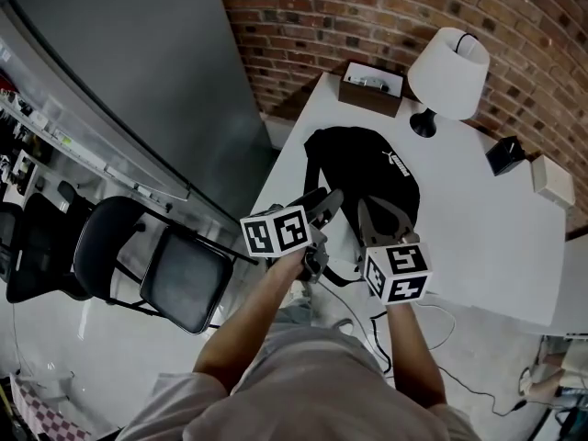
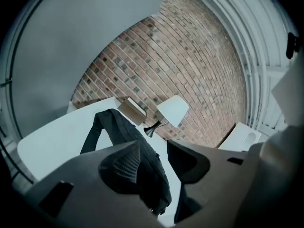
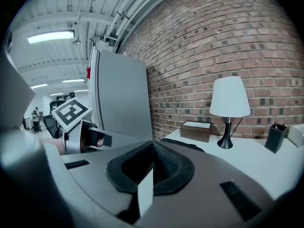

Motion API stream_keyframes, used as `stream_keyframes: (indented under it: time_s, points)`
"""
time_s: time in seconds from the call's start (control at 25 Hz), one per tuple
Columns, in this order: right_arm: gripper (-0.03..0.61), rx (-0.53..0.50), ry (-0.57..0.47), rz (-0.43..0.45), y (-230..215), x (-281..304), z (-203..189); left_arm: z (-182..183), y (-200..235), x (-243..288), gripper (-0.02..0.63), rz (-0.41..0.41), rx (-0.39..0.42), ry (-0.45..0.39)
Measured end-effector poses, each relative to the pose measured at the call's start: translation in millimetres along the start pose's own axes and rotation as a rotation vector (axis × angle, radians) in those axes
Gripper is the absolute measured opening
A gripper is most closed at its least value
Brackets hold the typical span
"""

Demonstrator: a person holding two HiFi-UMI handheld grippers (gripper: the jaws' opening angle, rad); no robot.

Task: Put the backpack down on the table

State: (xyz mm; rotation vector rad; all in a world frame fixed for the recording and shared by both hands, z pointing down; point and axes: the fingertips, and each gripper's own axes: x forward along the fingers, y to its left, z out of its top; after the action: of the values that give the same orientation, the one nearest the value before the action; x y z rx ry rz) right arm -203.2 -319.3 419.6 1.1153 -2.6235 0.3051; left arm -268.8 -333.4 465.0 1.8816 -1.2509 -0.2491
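Black backpack (image 1: 360,168), white table (image 1: 487,237), red-brick wall (image 1: 367,16)

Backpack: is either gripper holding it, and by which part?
Neither. The backpack lies free on the table; the left gripper is open and clear of it, the right gripper shut on nothing.

Brick wall (image 1: 367,16), tall grey cabinet (image 1: 138,81), black chairs (image 1: 184,283), glossy white floor (image 1: 55,356)

Lamp (image 1: 447,72), brown box (image 1: 371,88), folding chair (image 1: 184,280), brick wall (image 1: 367,16).
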Motion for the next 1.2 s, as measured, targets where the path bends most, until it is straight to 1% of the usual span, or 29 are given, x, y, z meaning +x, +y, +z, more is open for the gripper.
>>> stream_keyframes:
  time_s: [0.08, 0.28, 0.36, 0.56, 0.68, 0.88, 1.04, 1.2]
  points:
    - [0.002, 0.0, -0.006, 0.006, -0.8, -6.5, 0.4, -2.7, -9.9, -1.4, 0.16, 0.015, 0.06, -0.006]
    - [0.002, -0.009, -0.016, 0.017, -5.1, -24.0, -0.9, -13.7, -35.0, -1.9, 0.126, 0.033, 0.157, -0.019]
    - [0.002, -0.016, -0.019, 0.021, -6.6, -31.7, -2.6, -19.2, -44.8, -2.9, 0.105, 0.046, 0.207, -0.027]
    - [0.002, -0.02, -0.02, 0.036, -10.4, -48.1, -5.9, -28.6, -67.7, -7.0, 0.074, 0.111, 0.362, -0.05]
    - [0.002, -0.022, -0.022, 0.051, -10.7, -57.3, -8.0, -35.9, -74.9, -9.4, 0.051, 0.151, 0.431, -0.057]
    - [0.002, -0.036, -0.029, 0.08, -7.4, -68.9, -11.4, -48.9, -88.9, -13.7, 0.025, 0.152, 0.502, -0.07]
    - [0.002, -0.049, -0.033, 0.09, -4.9, -73.5, -13.7, -53.0, -92.9, -18.9, 0.008, 0.175, 0.551, -0.082]
    - [0.002, -0.052, -0.033, 0.093, -5.4, -76.9, -14.6, -56.1, -95.2, -19.0, 0.006, 0.184, 0.561, -0.081]
